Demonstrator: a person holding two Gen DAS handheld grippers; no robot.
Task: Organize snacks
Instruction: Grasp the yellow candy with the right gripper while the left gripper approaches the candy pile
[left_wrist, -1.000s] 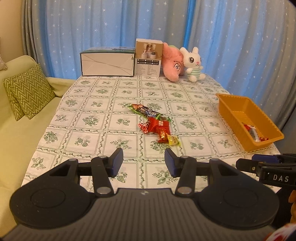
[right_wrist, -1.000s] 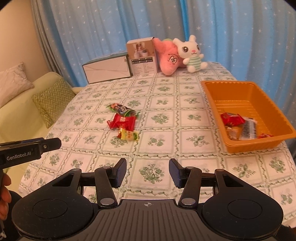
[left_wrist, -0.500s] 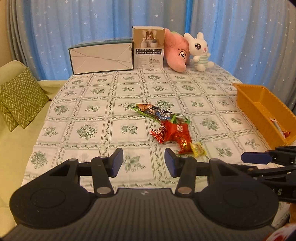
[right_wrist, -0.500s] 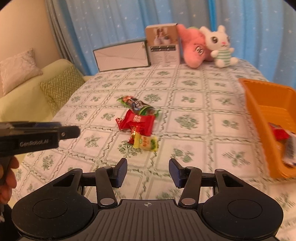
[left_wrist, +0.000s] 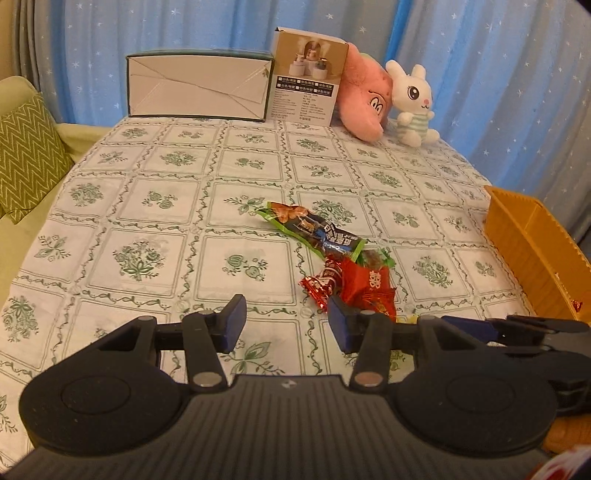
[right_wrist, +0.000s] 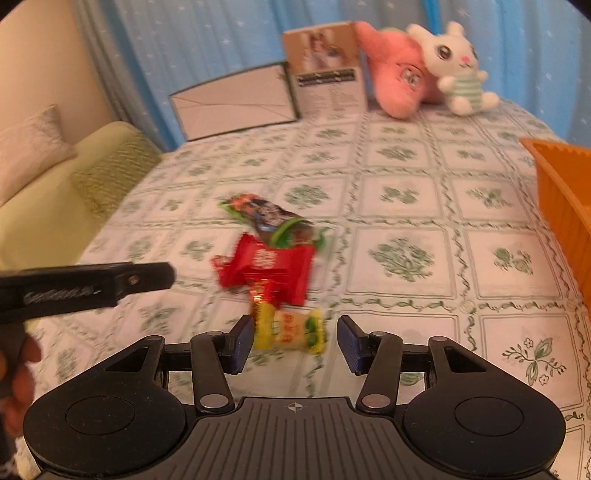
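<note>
A small pile of snacks lies mid-table: a long green-and-dark packet (left_wrist: 314, 229) (right_wrist: 267, 218), a red packet (left_wrist: 364, 286) (right_wrist: 271, 271) and a yellow-green candy (right_wrist: 290, 330). My right gripper (right_wrist: 295, 343) is open, low over the table, with the yellow-green candy between its fingertips. My left gripper (left_wrist: 286, 323) is open and empty, just before the red packet. The orange basket (left_wrist: 524, 240) (right_wrist: 561, 188) stands at the right edge; its inside is mostly out of view.
At the table's far edge stand a white flat box (left_wrist: 199, 88), a brown product box (left_wrist: 306, 92), a pink plush (left_wrist: 364, 103) and a white bunny plush (left_wrist: 412, 103). A green sofa with cushions (left_wrist: 26, 158) is on the left. Blue curtains hang behind.
Both grippers have moved forward and down toward the snack pile. The right gripper now has the yellow-green candy between its open fingers. The basket has slid toward the right edge of both views.
</note>
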